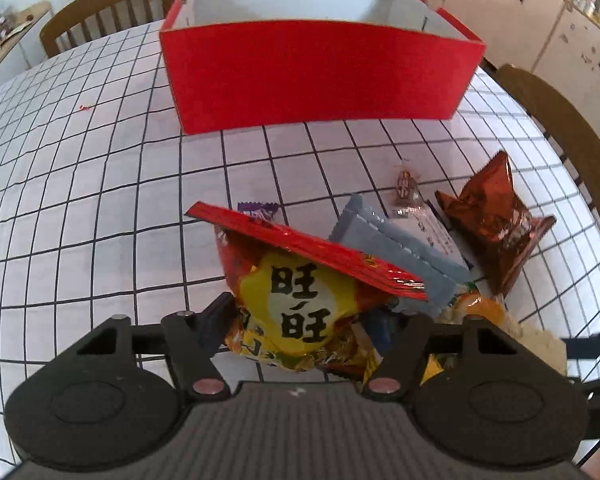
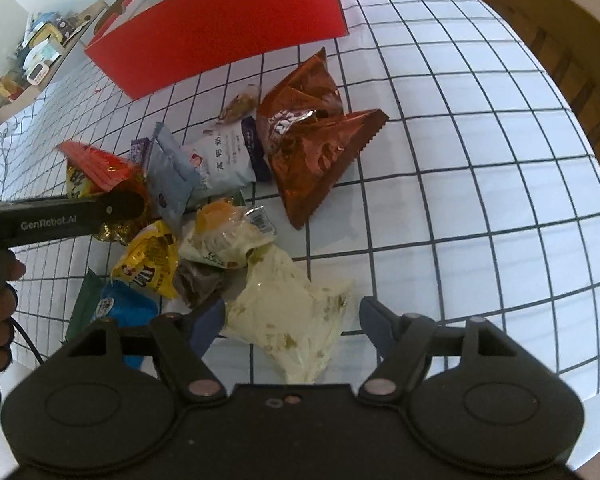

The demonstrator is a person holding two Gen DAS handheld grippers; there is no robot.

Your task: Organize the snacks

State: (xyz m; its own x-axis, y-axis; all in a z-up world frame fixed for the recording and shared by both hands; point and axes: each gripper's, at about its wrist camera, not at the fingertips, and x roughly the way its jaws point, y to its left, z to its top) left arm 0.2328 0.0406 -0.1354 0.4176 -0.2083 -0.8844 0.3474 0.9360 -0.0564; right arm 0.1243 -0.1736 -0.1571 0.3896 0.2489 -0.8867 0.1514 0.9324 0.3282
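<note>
A pile of snack packets lies on the checked tablecloth (image 1: 100, 200) in front of a red cardboard box (image 1: 316, 76) with an open top. My left gripper (image 1: 304, 320) is shut on a puffy red and yellow snack bag (image 1: 300, 300); both fingers touch its sides. The right wrist view shows one of its fingers (image 2: 124, 204) lying against that bag (image 2: 88, 172). My right gripper (image 2: 292, 322) stands open around a pale cream packet (image 2: 296, 320), the left pad at its edge and the right pad a little clear of it. The red box (image 2: 228, 28) sits beyond the pile.
Around the pile lie a brown foil bag (image 2: 312, 144), a pale blue packet (image 2: 172, 176), a yellow packet (image 2: 148, 260) and a blue packet (image 2: 120, 304). Wooden chairs (image 1: 112, 4) (image 1: 560, 128) stand at the table's edges. A hand (image 2: 0, 304) holds the left gripper's handle.
</note>
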